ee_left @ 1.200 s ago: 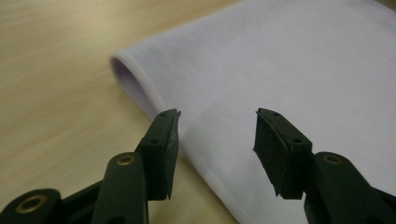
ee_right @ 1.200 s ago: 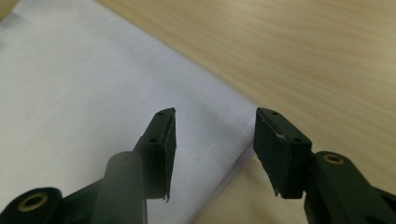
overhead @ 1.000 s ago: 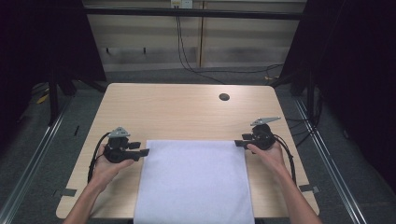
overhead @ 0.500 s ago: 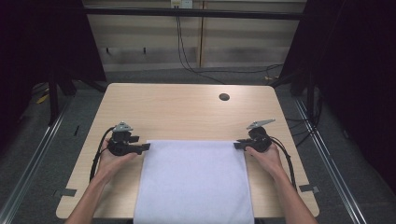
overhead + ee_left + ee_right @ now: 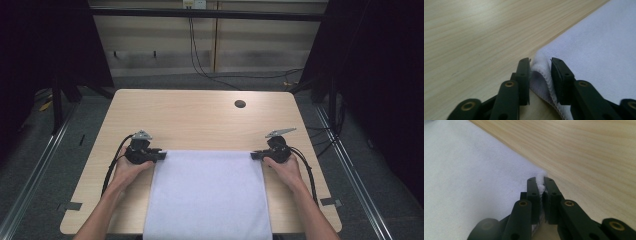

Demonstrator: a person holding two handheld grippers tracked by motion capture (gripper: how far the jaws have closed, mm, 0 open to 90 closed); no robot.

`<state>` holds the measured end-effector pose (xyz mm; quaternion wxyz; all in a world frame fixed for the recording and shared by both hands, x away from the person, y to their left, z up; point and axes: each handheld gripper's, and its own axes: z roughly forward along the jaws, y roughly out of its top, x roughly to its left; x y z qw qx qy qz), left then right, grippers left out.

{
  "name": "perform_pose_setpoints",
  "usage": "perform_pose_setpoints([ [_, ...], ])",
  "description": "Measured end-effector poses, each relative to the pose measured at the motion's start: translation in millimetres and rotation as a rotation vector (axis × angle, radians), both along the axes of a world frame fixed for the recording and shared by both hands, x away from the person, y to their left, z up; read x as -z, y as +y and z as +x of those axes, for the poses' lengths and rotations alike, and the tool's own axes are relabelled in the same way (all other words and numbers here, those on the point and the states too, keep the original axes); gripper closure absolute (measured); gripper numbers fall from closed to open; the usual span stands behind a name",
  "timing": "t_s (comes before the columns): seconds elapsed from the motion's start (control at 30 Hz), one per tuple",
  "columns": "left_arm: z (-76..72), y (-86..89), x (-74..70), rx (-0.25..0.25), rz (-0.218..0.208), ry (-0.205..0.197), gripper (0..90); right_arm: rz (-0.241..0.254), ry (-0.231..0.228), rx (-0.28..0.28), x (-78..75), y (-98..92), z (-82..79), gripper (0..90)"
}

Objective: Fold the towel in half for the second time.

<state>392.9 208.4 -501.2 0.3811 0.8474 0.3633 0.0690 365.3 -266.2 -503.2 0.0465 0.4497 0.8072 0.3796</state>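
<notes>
While the white cloth (image 5: 207,192) lies flat on the near half of the wooden table (image 5: 200,120) as it did a second ago, both hands have shifted against it. In the high view the left gripper (image 5: 159,155) has slid inward and nearer to the cloth's far left corner, where earlier it sat a little off the edge. Its jaws have just been closing; the left gripper view shows the hemmed corner (image 5: 540,72) bunched up between the two black pads, which flank it on either side, though whether both pads already press the fabric is hard to tell. The right gripper (image 5: 254,155) has hardly moved and sits at the far right corner. Its jaws have also just been closing, and in the right gripper view they are clamped tight on a thin ridge of cloth (image 5: 541,183).

From above, both sets of jaws are too small and dark to read. The cloth's near edge runs off the bottom of the high view, as do the person's forearms. Each gripper view cuts the cloth off at the frame edge.
</notes>
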Motion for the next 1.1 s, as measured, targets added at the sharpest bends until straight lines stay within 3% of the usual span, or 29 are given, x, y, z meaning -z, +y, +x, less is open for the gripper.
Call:
perform_pose_setpoints([
  [0.1,-0.9,0.5,-1.6,0.02,-0.024,0.007,80.5,0.031,0.004,0.011,0.2,-2.1,-2.4,85.3],
  [0.13,-1.7,1.0,-3.2,0.022,-0.013,0.001,81.7,0.04,0.001,0.014,-0.5,-2.5,-3.6,85.4],
  [0.3,4.1,6.4,-20.5,0.004,-0.08,-0.023,83.9,0.096,-0.047,0.014,-19.2,-4.8,-4.4,85.7],
  [0.4,12.4,6.8,-37.4,-0.008,-0.109,-0.048,84.0,0.11,-0.089,0.014,-35.2,-4.8,1.8,85.7],
  [0.53,22.8,7.3,-64.6,-0.007,-0.102,-0.09,84.0,0.12,-0.14,0.026,-62.7,-7.0,15.0,85.7],
  [0.67,31.3,9.6,-92.7,-0.032,-0.116,-0.136,83.9,0.101,-0.182,0.05,-86.9,-9.6,30.0,85.7],
  [0.83,36.2,5.0,-117.6,-0.059,-0.147,-0.191,84.0,0.104,-0.24,0.072,-112.2,-9.1,40.7,85.7],
  [0.93,32.1,3.5,-123.4,-0.057,-0.158,-0.209,84.1,0.121,-0.287,0.085,-123.4,-13.0,39.6,86.1],
  [1.0,25.7,4.5,-121.9,-0.036,-0.158,-0.214,84.3,0.169,-0.303,0.075,-126.7,-17.4,32.6,86.1],
  [1.1,11.1,7.6,-117.1,-0.017,-0.183,-0.215,84.3,0.144,-0.303,0.044,-124.1,-19.3,17.1,86.1],
])
